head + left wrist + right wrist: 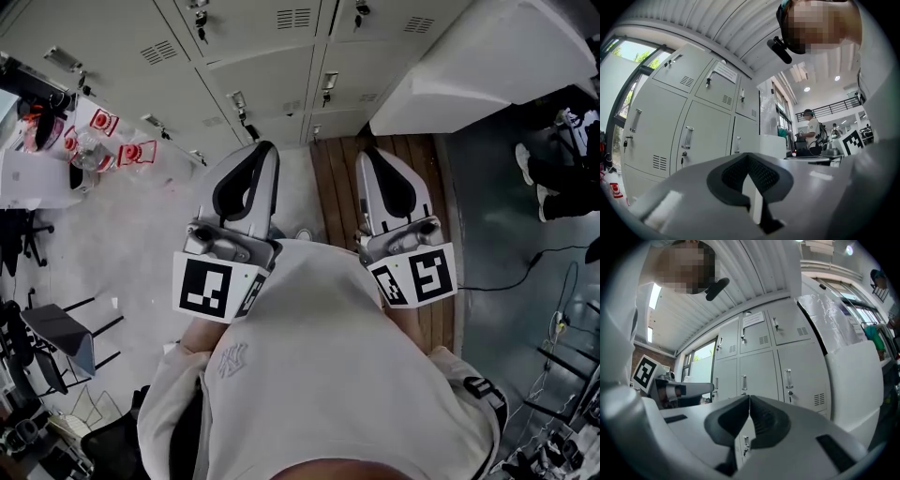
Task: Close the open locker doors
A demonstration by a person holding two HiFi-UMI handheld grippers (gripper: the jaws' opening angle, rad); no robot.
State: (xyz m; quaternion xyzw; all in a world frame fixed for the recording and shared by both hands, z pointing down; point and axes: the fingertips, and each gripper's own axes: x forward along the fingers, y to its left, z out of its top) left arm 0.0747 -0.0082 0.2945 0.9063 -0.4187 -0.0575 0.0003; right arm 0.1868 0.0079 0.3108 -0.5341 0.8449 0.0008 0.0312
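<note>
In the head view the lockers (272, 47) stand well ahead of my left gripper (266, 148) and right gripper (367, 153), both held by my chest. I'd step closer, find a door ajar, and push its free edge with my tips. Left gripper view: my jaws meet on nothing, and every door in sight looks shut. Right gripper view: jaws together, empty — the doors sit flush, well apart from me.

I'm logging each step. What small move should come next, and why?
Probably step toward the lockers and scan for an open door: the left gripper and right gripper are both shut and held at the chest, and every door in view looks closed.
</note>
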